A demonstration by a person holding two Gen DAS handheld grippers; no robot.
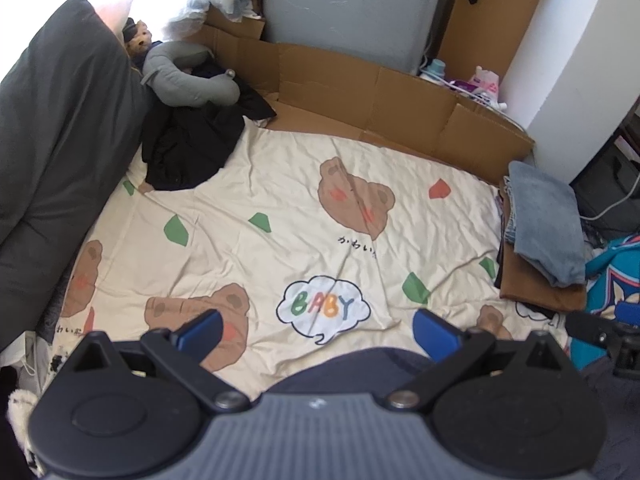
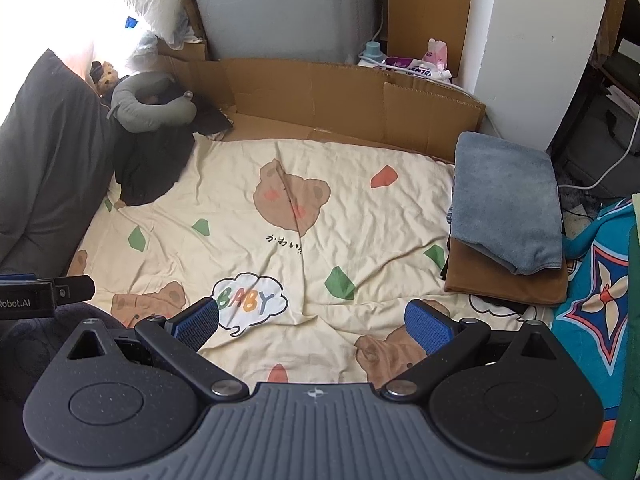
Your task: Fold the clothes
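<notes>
Left claw (image 1: 316, 334) and right claw (image 2: 314, 322): both spread wide, holding nothing, above the bear-print bedsheet (image 2: 280, 216). Folded stack (image 2: 506, 216), grey-blue piece on a brown one, lies at right of frame. Black garment (image 1: 188, 148) lies crumpled at upper left.

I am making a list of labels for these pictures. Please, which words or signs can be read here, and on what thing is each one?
"BABY": in the cloud bubble printed on the cream bedsheet.
"Robot.AI" (start cut off): on the left gripper at the right wrist view's edge.
Small black characters under the bear face: too small to read.
Print on the packages behind the cardboard: blurred.
</notes>
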